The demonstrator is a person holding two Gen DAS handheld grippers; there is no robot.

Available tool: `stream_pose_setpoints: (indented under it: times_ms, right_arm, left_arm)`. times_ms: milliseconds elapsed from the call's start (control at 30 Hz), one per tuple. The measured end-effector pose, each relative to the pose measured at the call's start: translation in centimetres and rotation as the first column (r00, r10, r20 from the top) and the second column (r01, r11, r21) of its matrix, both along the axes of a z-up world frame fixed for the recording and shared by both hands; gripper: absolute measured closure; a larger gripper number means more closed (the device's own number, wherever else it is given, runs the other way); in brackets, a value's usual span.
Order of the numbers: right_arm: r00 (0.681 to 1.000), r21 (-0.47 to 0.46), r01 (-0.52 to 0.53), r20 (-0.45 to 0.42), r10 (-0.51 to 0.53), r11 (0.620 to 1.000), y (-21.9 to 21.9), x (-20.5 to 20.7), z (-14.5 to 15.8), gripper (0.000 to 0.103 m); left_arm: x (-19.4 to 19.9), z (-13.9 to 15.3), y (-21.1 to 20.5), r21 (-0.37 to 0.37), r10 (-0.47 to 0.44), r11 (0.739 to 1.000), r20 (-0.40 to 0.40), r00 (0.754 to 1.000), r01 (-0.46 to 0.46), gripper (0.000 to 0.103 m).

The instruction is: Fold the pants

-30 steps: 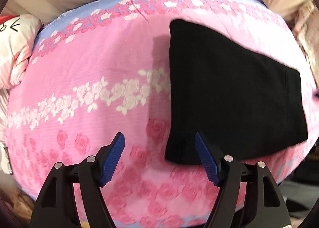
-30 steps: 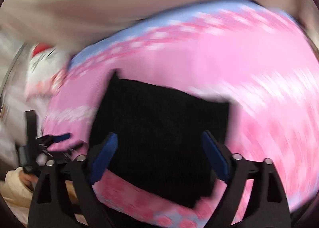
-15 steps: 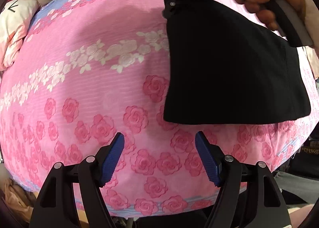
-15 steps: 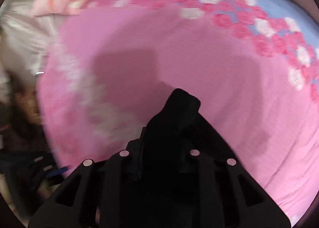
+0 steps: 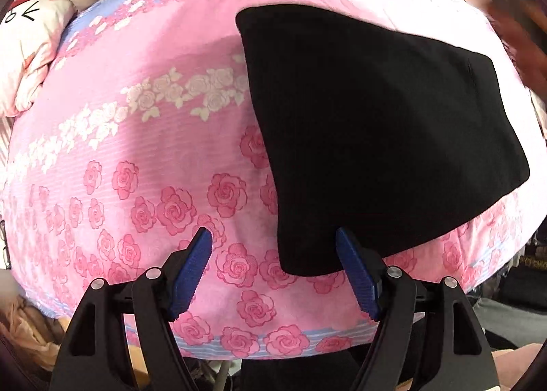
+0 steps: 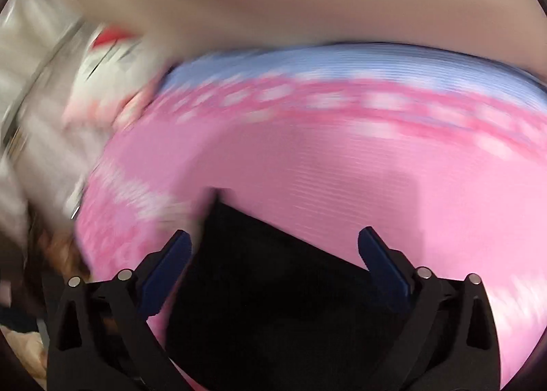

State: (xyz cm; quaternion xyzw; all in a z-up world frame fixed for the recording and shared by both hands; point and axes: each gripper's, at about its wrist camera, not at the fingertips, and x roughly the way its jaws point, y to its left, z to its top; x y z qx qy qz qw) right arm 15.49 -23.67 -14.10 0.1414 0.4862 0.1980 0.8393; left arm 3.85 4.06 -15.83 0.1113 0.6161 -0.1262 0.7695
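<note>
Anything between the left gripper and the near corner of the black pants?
Nothing visible. The left gripper is open over the pink bedspread, and the near corner of the black pants lies partly between its fingers, uncovered.

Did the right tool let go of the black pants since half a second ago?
Yes. The right tool has just opened and pulled back; the pants now lie flat on the pink bedspread, not bunched between its fingers.
</note>
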Motion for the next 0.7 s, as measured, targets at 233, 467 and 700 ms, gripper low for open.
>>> stream_pose_setpoints:
  times_ms: [233,467,700]
  right_arm:
    - [0.936,0.029,0.28,-0.229,-0.266,0.96,-12.4,-12.4,-6.4,0.007]
    - [0.918,0.023,0.274,-0.305,-0.254,0.961,-8.1,-12.0,-11.7,0.047]
    - [0.913,0.211,0.26,-0.371,-0.169,0.942,-9.0,-13.5,-8.1,0.071]
  left_arm:
    - [1.6,0.4,-2.3,-0.014,0.007,1.0,0.02,1.0,-0.006,0.027]
    - [3.2,-0.8,-5.6,0.041,-0.005,0.999,0.004,1.0,0.005,0.021]
    - [4.0,-1.1,-6.6,0.088,-0.003,0.996,0.009,1.0,0.002,0.017]
